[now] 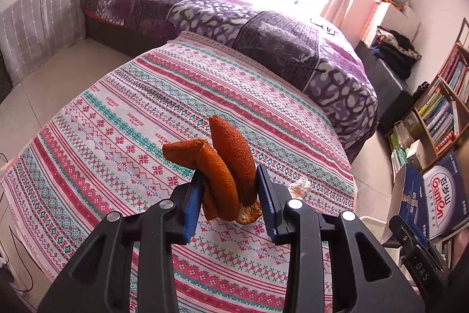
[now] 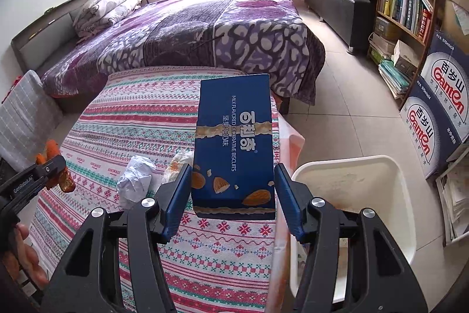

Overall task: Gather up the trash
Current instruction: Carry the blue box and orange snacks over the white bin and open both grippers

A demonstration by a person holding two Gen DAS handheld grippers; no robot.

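Tablecloth [image 2: 205, 254] is covering the table; beside its edge a white bin [image 2: 366, 195] is standing, its contents hard to make out. Right gripper [image 2: 231, 187] is clamping a blue biscuit box [image 2: 234, 143]; left gripper [image 1: 230, 189] is clamping orange peel [image 1: 228, 163]. Only the right view is showing crumpled paper [image 2: 136, 181].

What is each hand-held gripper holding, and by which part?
Left hand-held gripper: curled orange peel, pinched at its lower end. Right hand-held gripper: blue biscuit box, near end.
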